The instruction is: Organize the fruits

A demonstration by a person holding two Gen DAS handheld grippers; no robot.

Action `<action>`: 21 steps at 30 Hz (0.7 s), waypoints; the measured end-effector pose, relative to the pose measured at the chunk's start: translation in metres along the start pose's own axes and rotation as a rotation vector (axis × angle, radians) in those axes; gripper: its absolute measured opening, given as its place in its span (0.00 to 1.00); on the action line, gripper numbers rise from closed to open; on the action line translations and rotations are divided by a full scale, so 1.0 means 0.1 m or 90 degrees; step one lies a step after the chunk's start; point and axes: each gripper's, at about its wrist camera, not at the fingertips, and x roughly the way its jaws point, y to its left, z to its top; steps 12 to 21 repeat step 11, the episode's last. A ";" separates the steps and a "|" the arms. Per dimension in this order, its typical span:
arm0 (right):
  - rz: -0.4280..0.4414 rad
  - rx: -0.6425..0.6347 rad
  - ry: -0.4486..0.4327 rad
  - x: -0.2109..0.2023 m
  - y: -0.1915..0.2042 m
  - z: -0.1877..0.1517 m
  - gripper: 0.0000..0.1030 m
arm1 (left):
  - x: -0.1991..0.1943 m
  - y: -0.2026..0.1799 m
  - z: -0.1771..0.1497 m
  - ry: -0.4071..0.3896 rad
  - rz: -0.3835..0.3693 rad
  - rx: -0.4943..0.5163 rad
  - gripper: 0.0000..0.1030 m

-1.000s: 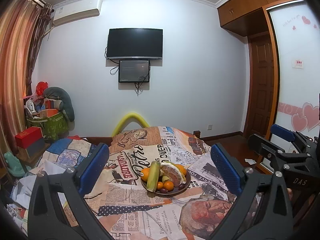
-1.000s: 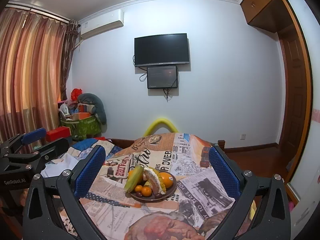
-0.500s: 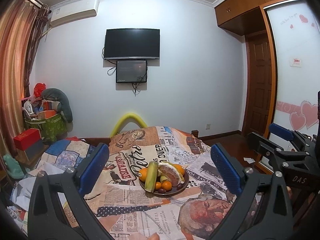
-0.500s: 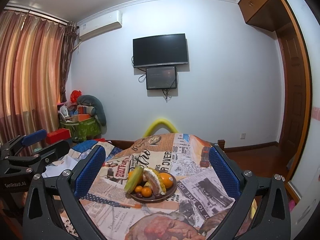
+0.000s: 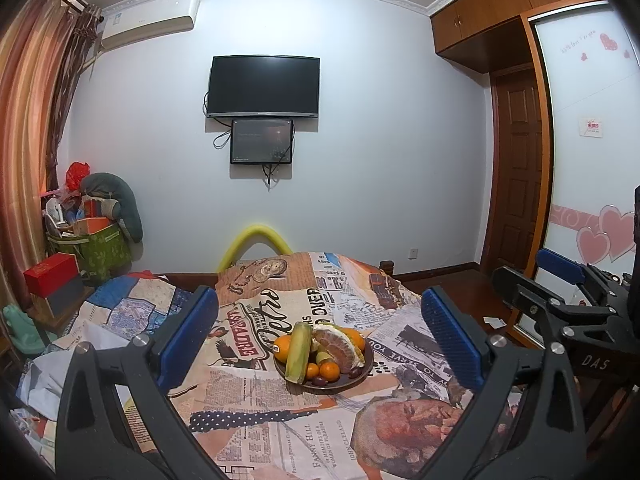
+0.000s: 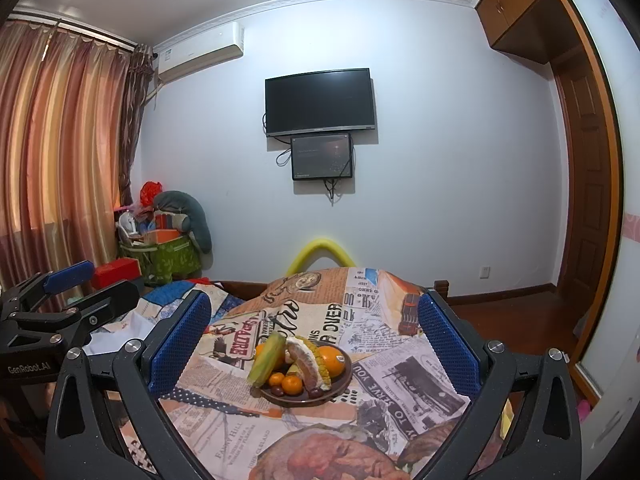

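Observation:
A dark plate of fruit sits on a table covered with a newspaper-print cloth. On it lie a green corn cob, a peeled pomelo, oranges, small tangerines and dark dates. The plate also shows in the right wrist view, with the corn at its left. My left gripper is open and empty, held above and before the plate. My right gripper is open and empty too, beside it on the right.
The table's far edge ends before a yellow foam arch. A patchwork-covered surface lies left, with boxes and a green bag by the curtain. A wooden door and wardrobe stand right. A TV hangs on the wall.
Both cameras drifted slightly; the plate sits a little lower and closer between the fingers. Both grippers stay open and empty.

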 end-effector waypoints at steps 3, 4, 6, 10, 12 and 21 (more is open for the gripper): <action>0.000 0.000 0.000 0.00 0.00 0.00 1.00 | 0.00 0.00 -0.01 0.000 -0.001 0.002 1.00; 0.000 0.000 0.000 0.00 0.00 0.00 1.00 | 0.00 -0.01 -0.01 -0.001 -0.001 0.003 1.00; 0.000 0.000 0.001 0.00 0.00 0.00 1.00 | -0.01 -0.01 -0.01 -0.002 0.000 0.005 1.00; 0.001 0.000 0.001 0.01 0.00 0.00 1.00 | 0.00 -0.01 -0.01 0.000 -0.001 0.002 1.00; 0.001 -0.001 0.002 0.01 0.00 0.00 1.00 | 0.02 -0.01 -0.02 0.002 -0.001 0.001 1.00; 0.001 -0.001 0.002 0.01 0.00 0.00 1.00 | 0.02 -0.01 -0.02 0.002 -0.001 0.001 1.00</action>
